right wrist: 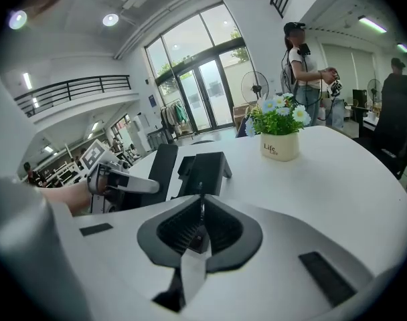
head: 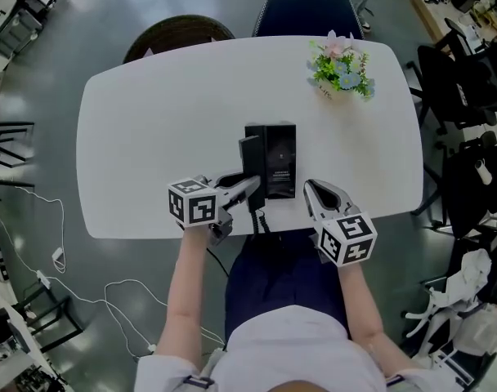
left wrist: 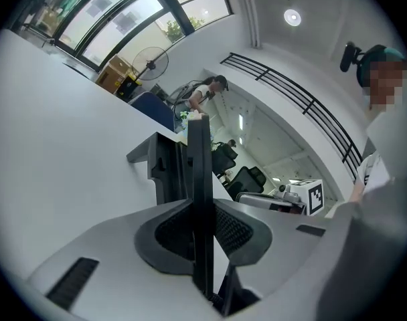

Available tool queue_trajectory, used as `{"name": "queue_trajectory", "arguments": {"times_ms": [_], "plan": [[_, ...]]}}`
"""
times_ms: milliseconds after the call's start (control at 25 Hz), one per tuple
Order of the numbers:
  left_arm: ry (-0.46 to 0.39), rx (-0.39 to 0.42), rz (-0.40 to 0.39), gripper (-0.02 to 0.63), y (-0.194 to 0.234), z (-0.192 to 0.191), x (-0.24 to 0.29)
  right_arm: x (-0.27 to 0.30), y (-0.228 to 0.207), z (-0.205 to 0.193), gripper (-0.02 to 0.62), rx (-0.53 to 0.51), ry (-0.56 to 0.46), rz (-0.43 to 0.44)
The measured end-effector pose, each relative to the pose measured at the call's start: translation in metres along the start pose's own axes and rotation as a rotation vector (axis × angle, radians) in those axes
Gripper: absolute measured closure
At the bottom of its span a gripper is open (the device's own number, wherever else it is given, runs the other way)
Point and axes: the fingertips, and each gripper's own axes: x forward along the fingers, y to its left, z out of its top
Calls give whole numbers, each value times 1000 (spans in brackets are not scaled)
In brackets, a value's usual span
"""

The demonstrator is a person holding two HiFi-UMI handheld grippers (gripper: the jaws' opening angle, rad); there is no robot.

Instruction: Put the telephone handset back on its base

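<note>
Grey polished floor point(head: 85, 23) lies all around a white surface point(head: 150, 121) that is smooth, matte and wide, with rounded corners. At its far right corner stands a small cream pot of flowers point(head: 340, 68) with pale blossoms and green leaves. Behind the far edge a dark padded chair point(head: 306, 11) is pushed in.

Near the front edge, at the middle, sits the base point(head: 279, 166), a black boxy plastic piece with flat faces and sharp corners. The handset point(head: 251, 166) is a long, thin black slab with a matte skin. It is not in the base. It is just at the left side of the base, and I cannot tell if the two touch.

The left claw point(head: 247, 188) is closed on the lower end of the handset; its ribbed dark pads press both flat faces, and the slab rises straight out between the grey curved jaws.

The right claw point(head: 310, 188) is at the right of the base, near the front edge. Its jaws are pressed together and nothing is between them.
</note>
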Motion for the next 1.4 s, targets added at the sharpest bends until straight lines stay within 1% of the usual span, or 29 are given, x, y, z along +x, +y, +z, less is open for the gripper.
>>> {"name": "queue_trajectory", "arguments": {"times_ms": [280, 480, 760, 920, 1120, 1400], "plan": [[35, -58, -98, 520, 5, -1, 11, 5, -8, -7, 555, 13, 36, -8], [48, -92, -129, 520, 11, 1, 17, 10, -14, -9, 555, 28, 54, -7], [90, -126, -203, 520, 13, 2, 21, 20, -15, -7, 555, 46, 76, 7], [104, -126, -256, 520, 13, 4, 20, 24, -15, -6, 555, 57, 86, 11], [102, -147, -248, 520, 22, 4, 18, 28, -14, -8, 555, 55, 98, 16], [77, -179, -349, 520, 14, 5, 23, 31, -10, -9, 555, 54, 106, 21]]}}
